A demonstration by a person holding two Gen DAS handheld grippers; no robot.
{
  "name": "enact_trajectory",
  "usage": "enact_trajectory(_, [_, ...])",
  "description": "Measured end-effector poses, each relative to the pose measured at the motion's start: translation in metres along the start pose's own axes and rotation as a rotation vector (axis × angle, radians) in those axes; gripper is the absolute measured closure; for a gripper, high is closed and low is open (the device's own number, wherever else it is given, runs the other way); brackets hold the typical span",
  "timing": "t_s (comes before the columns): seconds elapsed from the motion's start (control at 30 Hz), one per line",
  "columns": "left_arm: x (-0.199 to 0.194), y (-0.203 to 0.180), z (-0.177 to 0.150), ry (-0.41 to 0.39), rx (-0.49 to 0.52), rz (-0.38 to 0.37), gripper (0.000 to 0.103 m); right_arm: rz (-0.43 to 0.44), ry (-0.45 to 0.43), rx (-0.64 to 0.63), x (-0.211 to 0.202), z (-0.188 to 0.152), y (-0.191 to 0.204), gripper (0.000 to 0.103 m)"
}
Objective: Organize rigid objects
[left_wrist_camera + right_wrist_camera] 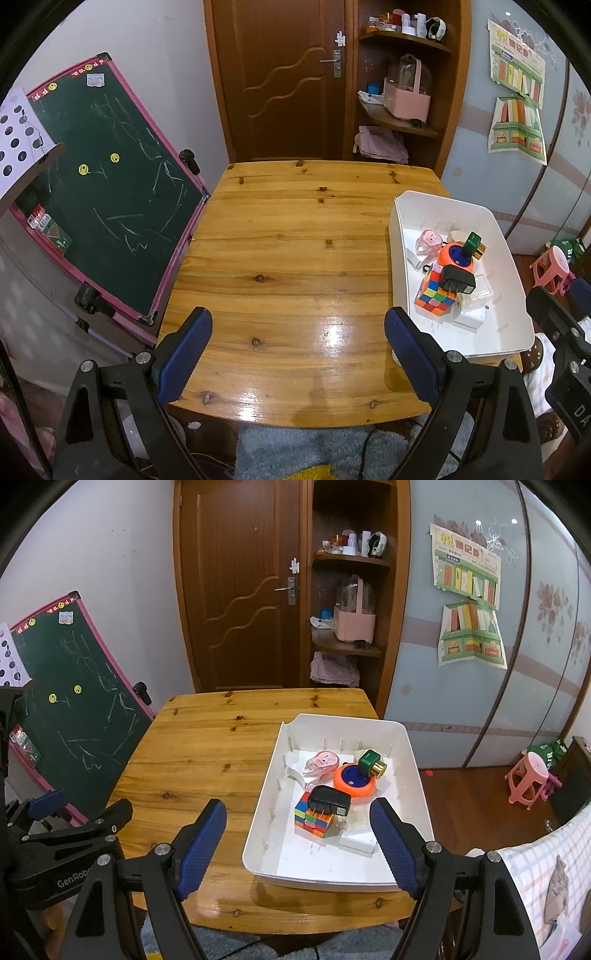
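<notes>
A white tray (413, 771) sits on the right half of the wooden table (207, 760). Inside lie a colourful puzzle cube (314, 818) with a black charger (330, 800) on top, an orange round thing (352, 780), a green and gold bottle (372, 762), a pink clear item (322, 761) and a white box (356, 840). My right gripper (299, 842) hangs open over the tray's near end, nothing between its fingers. My left gripper (298, 349) stands open over bare tabletop (288, 258), left of the tray (513, 284). The cube (435, 295) shows there too.
A green chalkboard (107, 184) with a pink frame leans beside the table's left edge. Behind the table are a brown door (284, 81) and corner shelves (402, 122) holding a pink basket. A pink stool (528, 777) stands on the floor at right.
</notes>
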State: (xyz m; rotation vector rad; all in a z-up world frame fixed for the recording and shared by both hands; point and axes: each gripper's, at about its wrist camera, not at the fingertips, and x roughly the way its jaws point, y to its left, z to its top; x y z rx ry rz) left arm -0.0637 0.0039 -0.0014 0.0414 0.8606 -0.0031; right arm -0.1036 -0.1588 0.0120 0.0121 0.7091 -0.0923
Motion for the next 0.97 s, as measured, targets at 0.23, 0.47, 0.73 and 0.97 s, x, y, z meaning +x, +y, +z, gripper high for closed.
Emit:
enact_trajectory(0.23, [0.000,0.000,0.000,0.001,0.001,0.000,0.007,0.005,0.004,0.009,0.002,-0.001,0.000,0.022])
enact_trajectory(0.47, [0.001,-0.002,-0.003,0.004,0.002,-0.002,0.007,0.009,0.010,0.007,0.003,-0.002,0.000,0.022])
enact_trajectory(0.73, [0.002,-0.002,-0.004,0.007,0.003,-0.003,0.007,0.012,0.017,0.009,0.006,-0.003,0.001,0.022])
enact_trajectory(0.97, [0.005,-0.003,-0.008,0.019,0.006,-0.007,0.007,0.015,0.029,0.015,0.011,-0.004,0.000,0.022])
